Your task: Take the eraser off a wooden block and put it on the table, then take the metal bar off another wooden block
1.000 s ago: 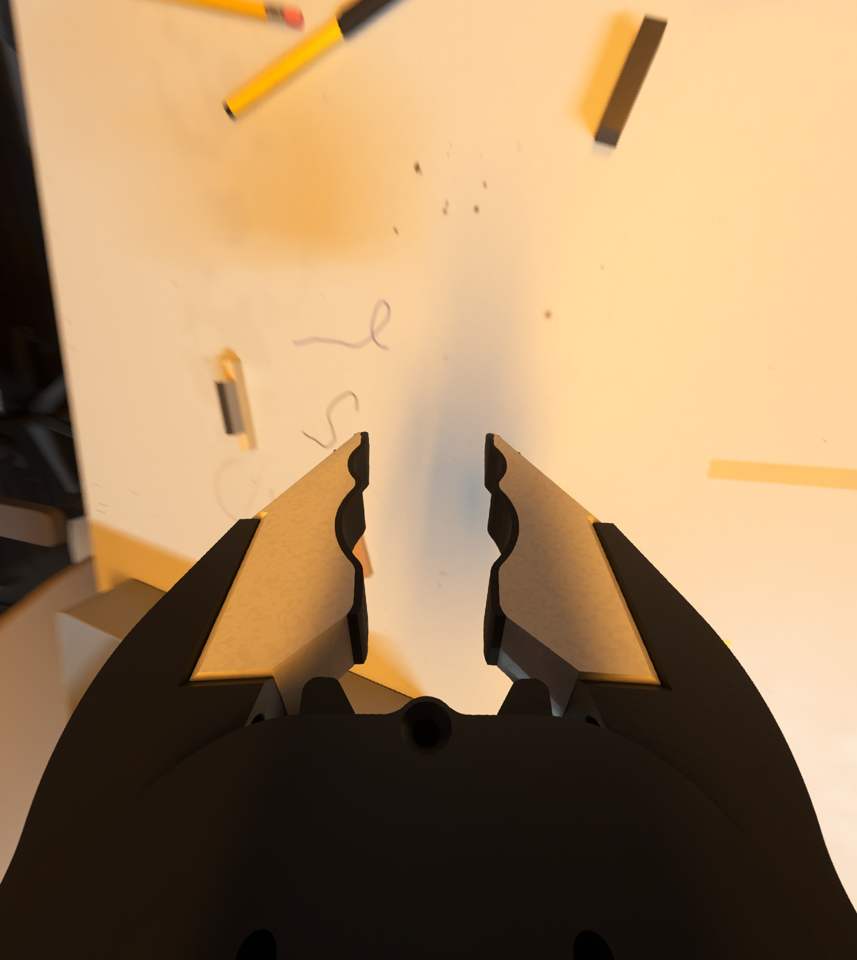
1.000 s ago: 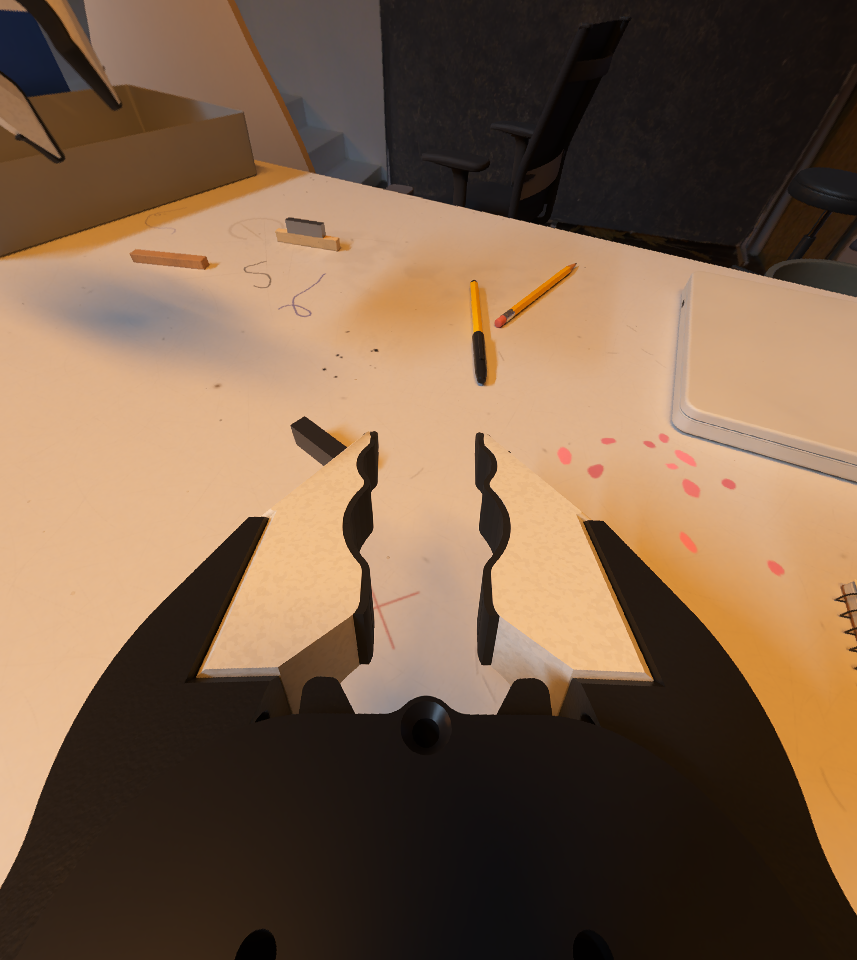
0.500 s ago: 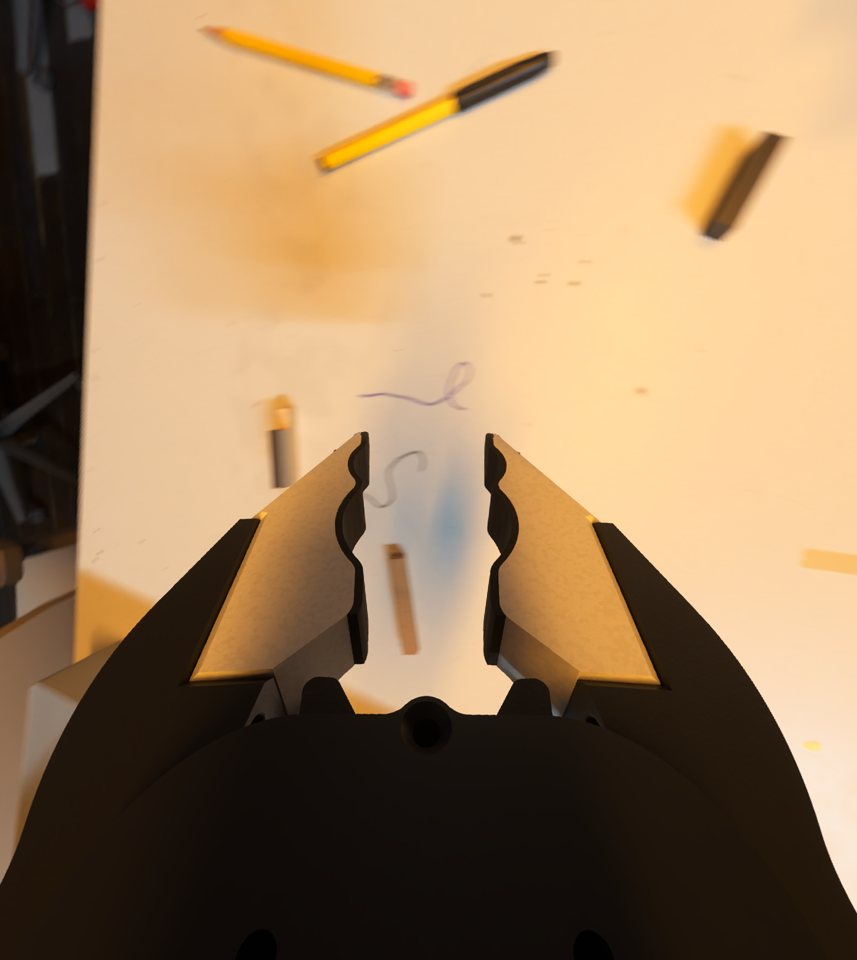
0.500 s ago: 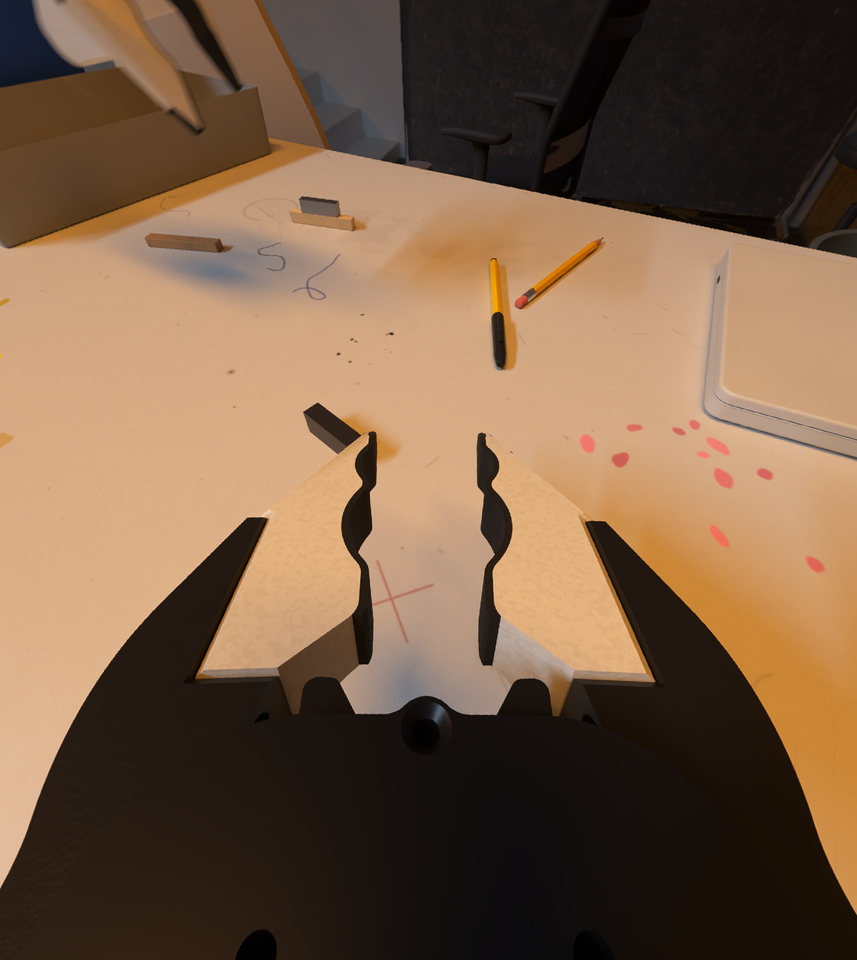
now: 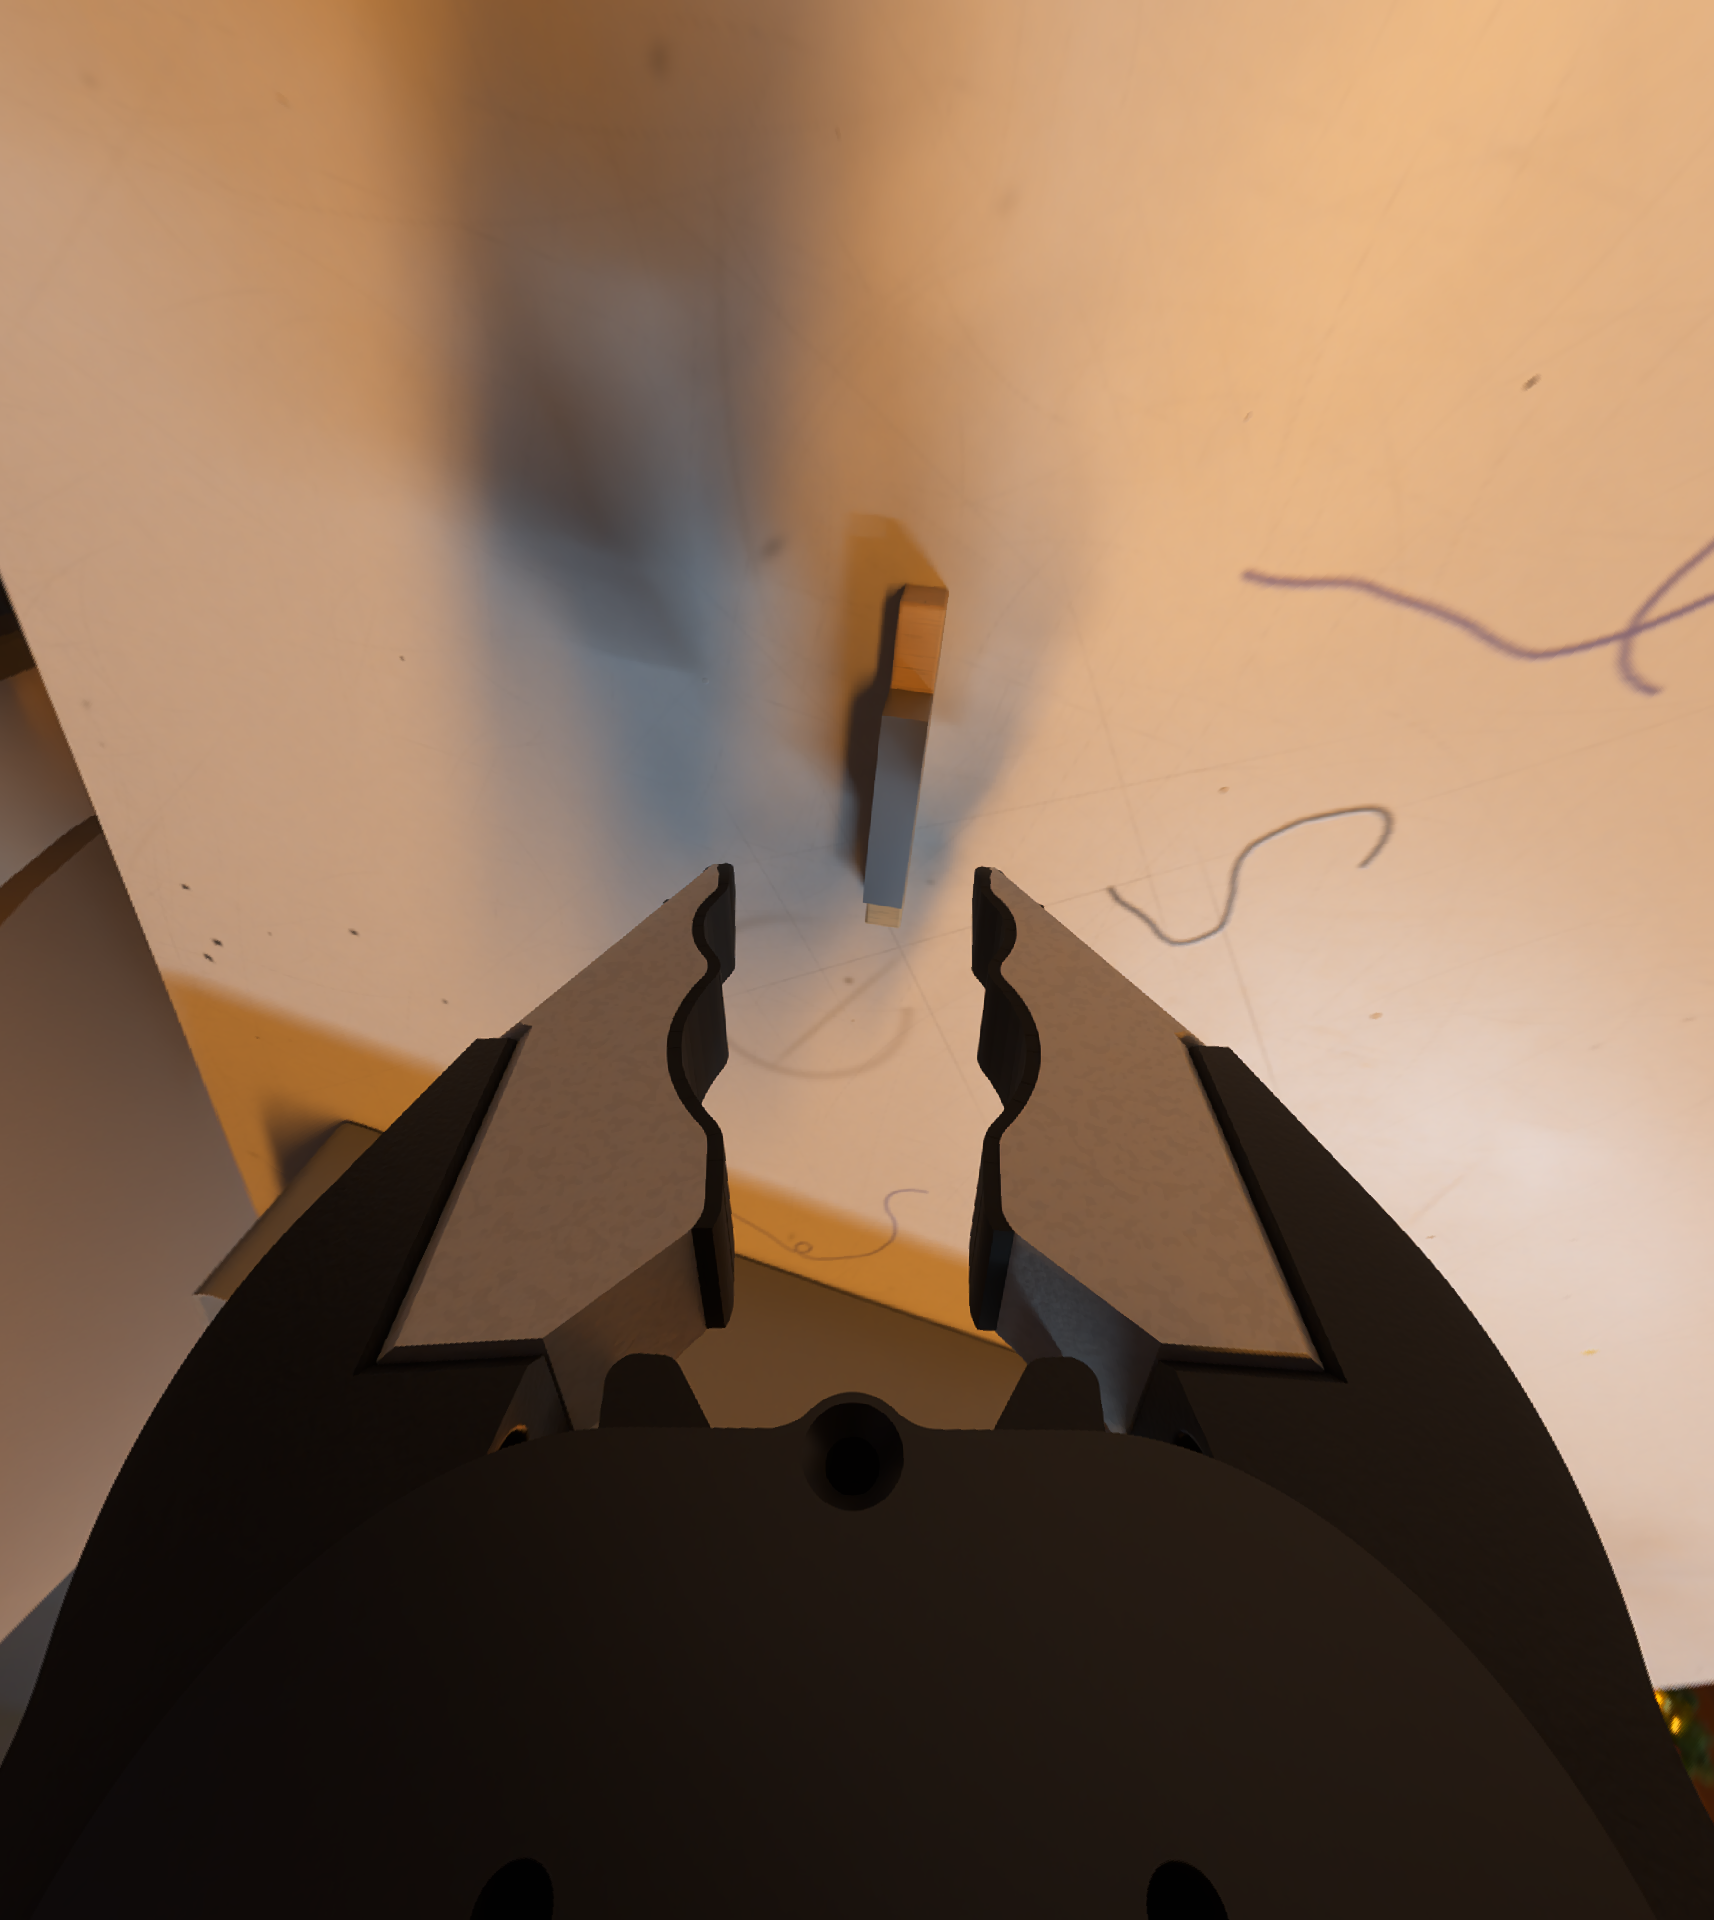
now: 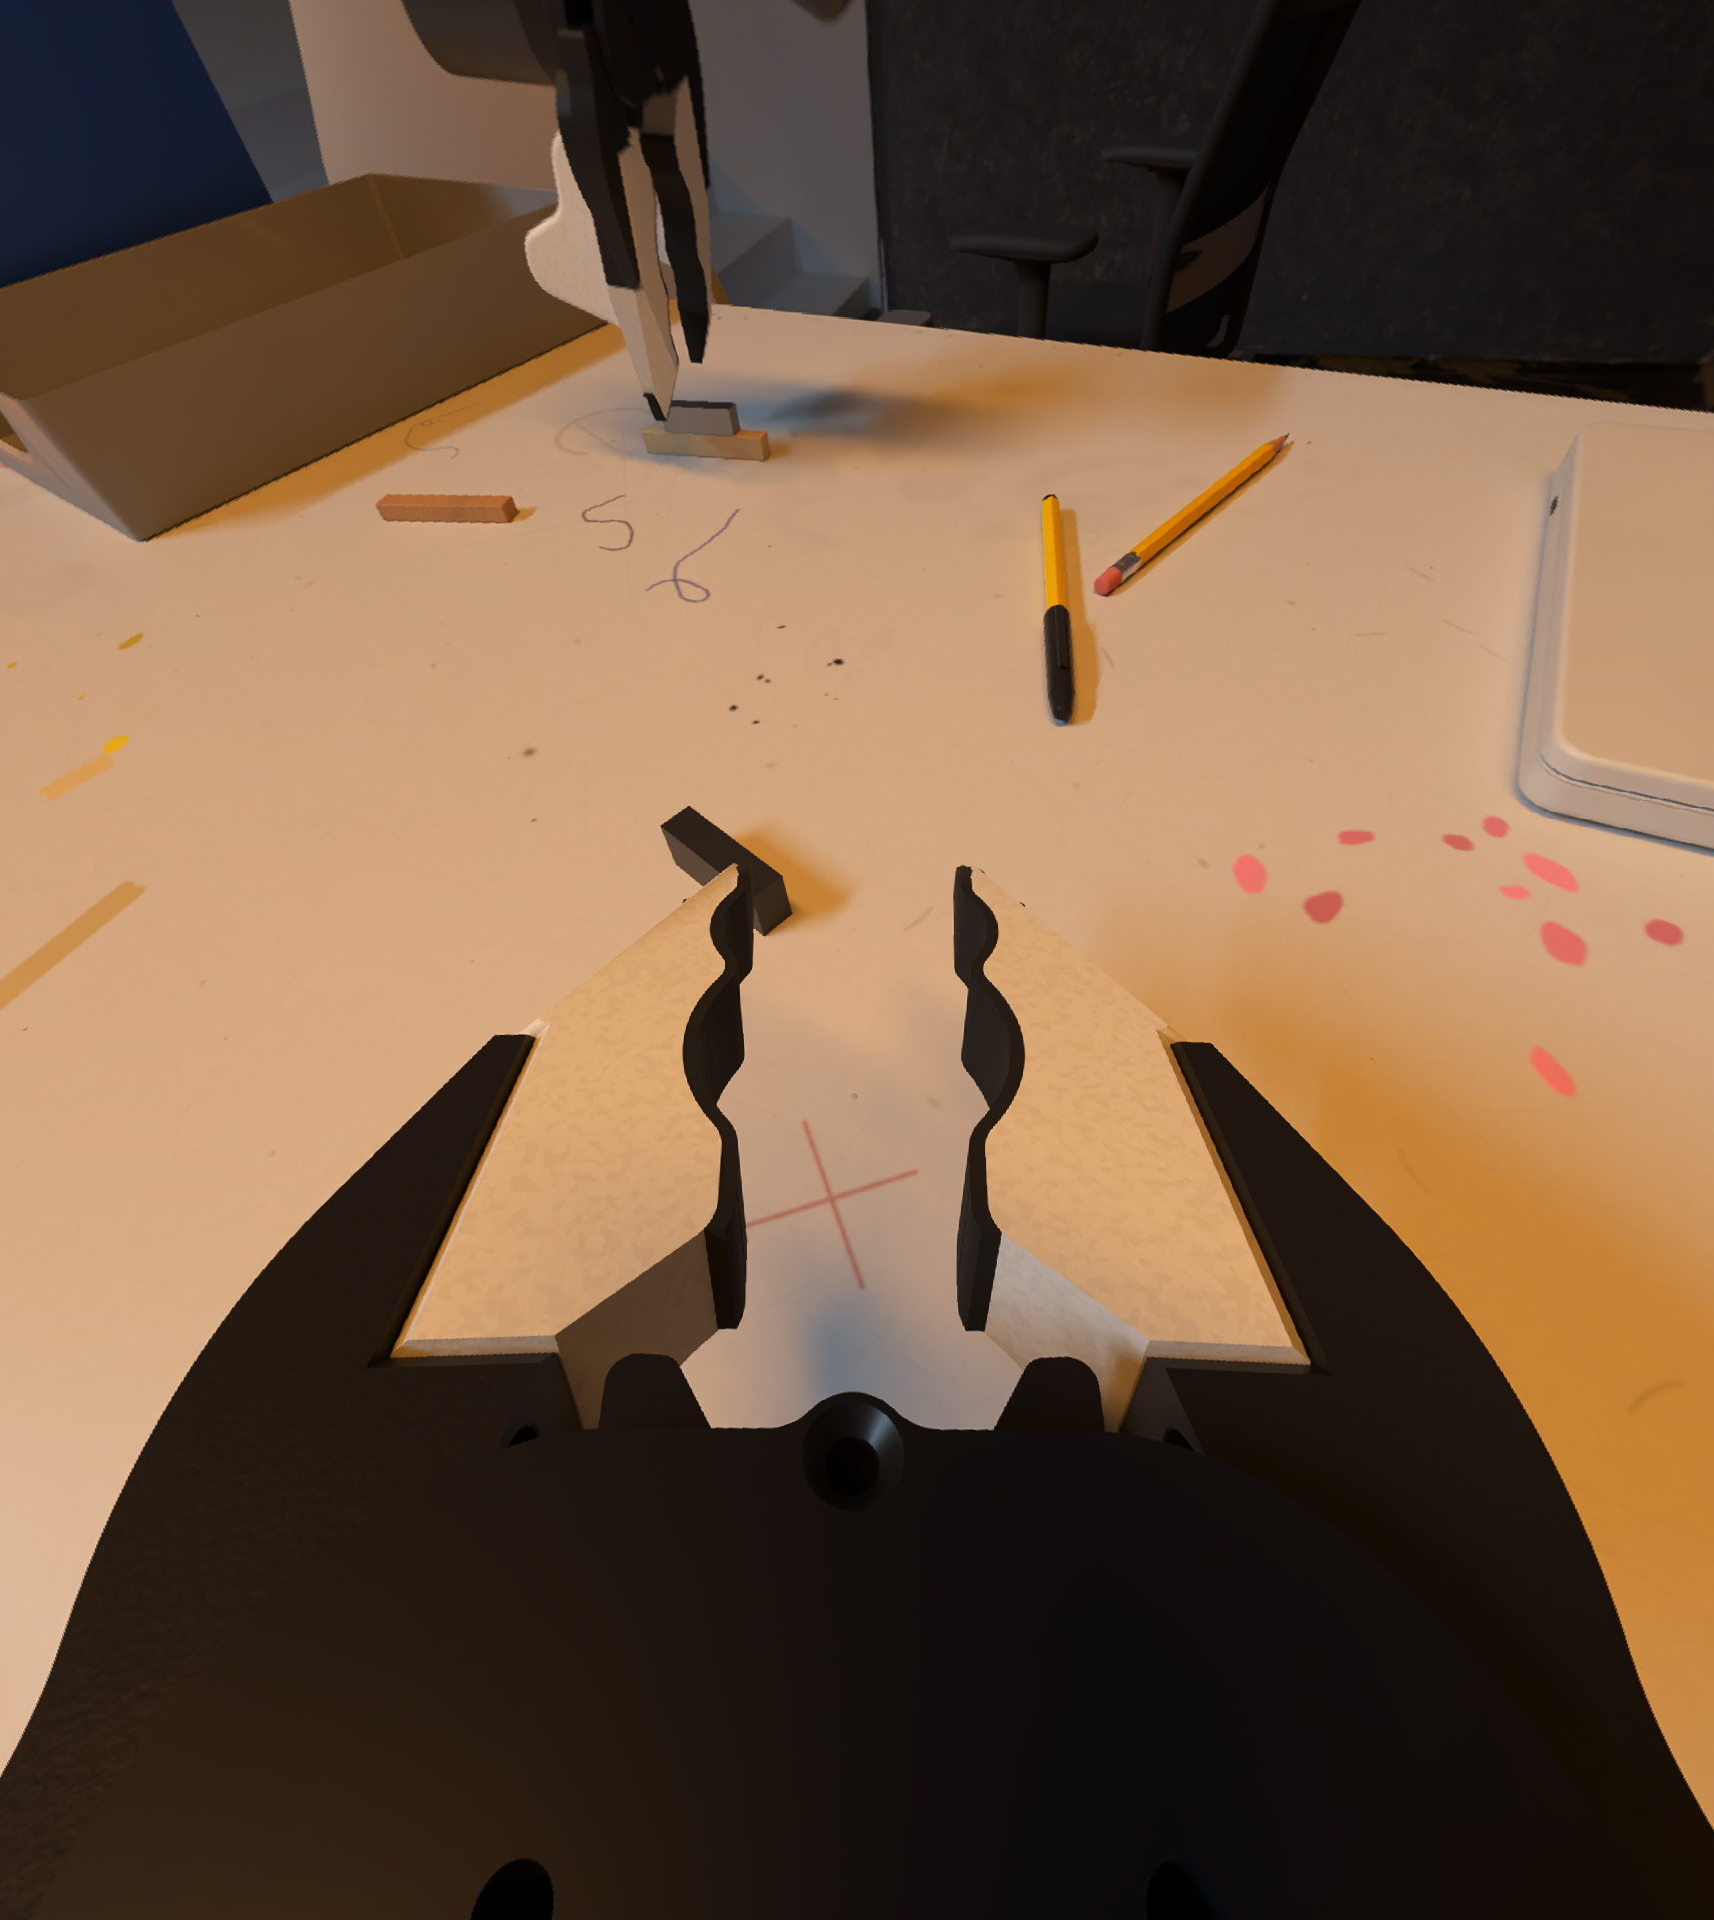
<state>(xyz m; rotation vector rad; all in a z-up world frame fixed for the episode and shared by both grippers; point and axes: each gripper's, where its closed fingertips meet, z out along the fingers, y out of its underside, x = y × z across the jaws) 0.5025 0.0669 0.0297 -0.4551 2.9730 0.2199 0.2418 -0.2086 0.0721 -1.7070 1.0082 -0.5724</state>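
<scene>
Across the left wrist view, the left gripper (image 5: 851,883) points down at the pale, scuffed table (image 5: 1352,260), its tan, grainy fingers (image 5: 593,1122) spread well apart with nothing between them. Just beyond the tips, at frame centre, a grey metal bar (image 5: 894,805) lies along a light wooden block (image 5: 917,636), whose bare far end sticks out past the bar. Purple pen squiggles (image 5: 1559,613) curl at the right.

Low in the right wrist view, the right gripper (image 6: 851,883) hovers over a red cross mark (image 6: 832,1205), parted wide and empty. A dark, square-edged eraser (image 6: 697,836) rests flat on the table (image 6: 313,831) beside the left fingertip; whether they touch is hard to say. At upper centre the left gripper (image 6: 671,374) hangs over the bar (image 6: 702,418) on its block (image 6: 718,445), one tip at the bar's left end. A second, reddish wooden block (image 6: 446,508) lies bare to the left, near a brown open box (image 6: 240,353). Two yellow pencils (image 6: 1055,592) and a white rounded tray (image 6: 1684,644) sit right.
</scene>
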